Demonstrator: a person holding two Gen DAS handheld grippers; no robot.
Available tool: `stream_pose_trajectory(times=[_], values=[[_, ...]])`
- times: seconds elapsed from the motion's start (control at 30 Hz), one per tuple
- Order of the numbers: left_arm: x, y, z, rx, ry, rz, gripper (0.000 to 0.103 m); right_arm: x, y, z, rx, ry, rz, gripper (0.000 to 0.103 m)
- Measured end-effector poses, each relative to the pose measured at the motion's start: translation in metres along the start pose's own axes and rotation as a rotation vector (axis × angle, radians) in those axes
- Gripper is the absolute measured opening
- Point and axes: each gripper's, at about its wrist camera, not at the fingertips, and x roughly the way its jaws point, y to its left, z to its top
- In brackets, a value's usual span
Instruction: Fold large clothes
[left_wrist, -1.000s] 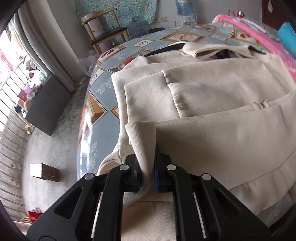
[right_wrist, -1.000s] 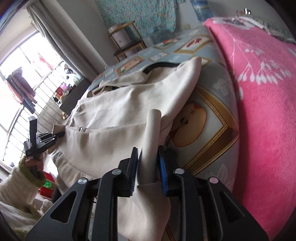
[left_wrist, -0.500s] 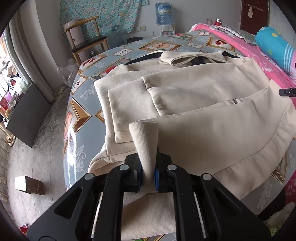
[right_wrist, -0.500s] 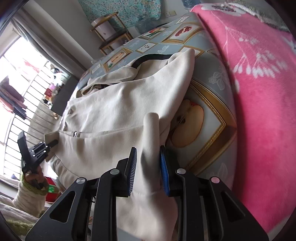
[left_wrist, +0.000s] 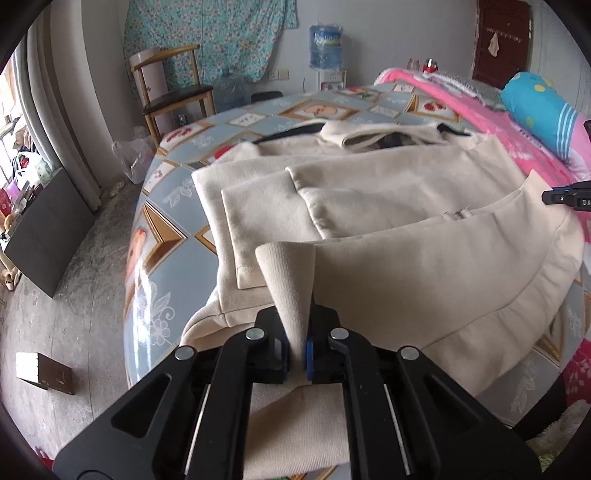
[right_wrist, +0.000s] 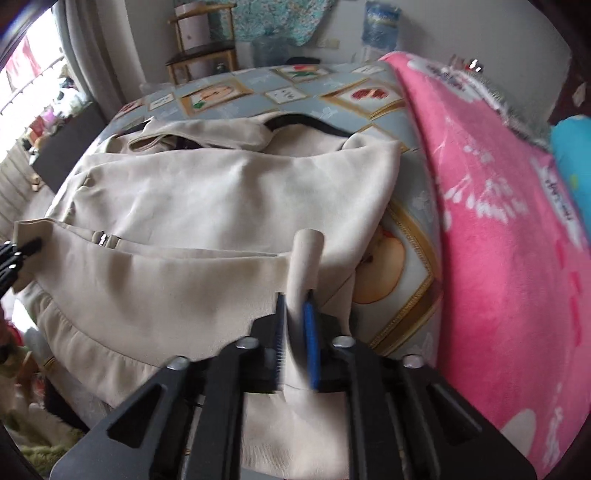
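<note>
1. Your left gripper (left_wrist: 297, 347) is clamped on a ribbed fold at the near hem of the cream jacket (left_wrist: 406, 206), which lies spread on the patterned bedspread (left_wrist: 159, 221).
2. Your right gripper (right_wrist: 297, 328) pinches the hem's other near corner.
3. Only the left view shows the floor and the wooden chair (left_wrist: 173, 92).
4. Only the right view shows the pink blanket (right_wrist: 517, 258) spread wide, just right of the jacket.

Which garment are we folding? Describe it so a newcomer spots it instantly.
Start at the bed with the blue picture-frame sheet. Spread across it lies a cream jacket, its collar toward the far wall. Unlike the pink blanket alongside, it is plain beige, with a ribbed hem nipped in both grippers.
</note>
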Motion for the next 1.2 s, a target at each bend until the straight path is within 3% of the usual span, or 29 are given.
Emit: stream_pose_trajectory(times=[0.3,0.57,0.87,1.03,1.2], values=[[-0.074,0.01,0.009,-0.034,-0.182,0.002,0.005,-0.08,-0.004,-0.007,0.12,-0.202,-0.078,0.006],[-0.089,0.027,0.065,-0.035,-0.282,-0.032,0.005,-0.088,-0.015,0.044,0.123,-0.299,-0.106,0.006],[-0.013,0.057,0.179,-0.024,-0.247,-0.057,0.005,-0.028,-0.039,0.149,0.099,-0.298,-0.118,0.006],[0.068,0.065,0.227,-0.021,-0.113,-0.069,0.005,0.039,-0.051,0.187,0.104,-0.216,-0.123,0.006],[0.146,0.069,0.231,-0.019,0.019,-0.047,0.005,0.105,-0.058,0.195,0.102,-0.1,-0.132,0.006]])
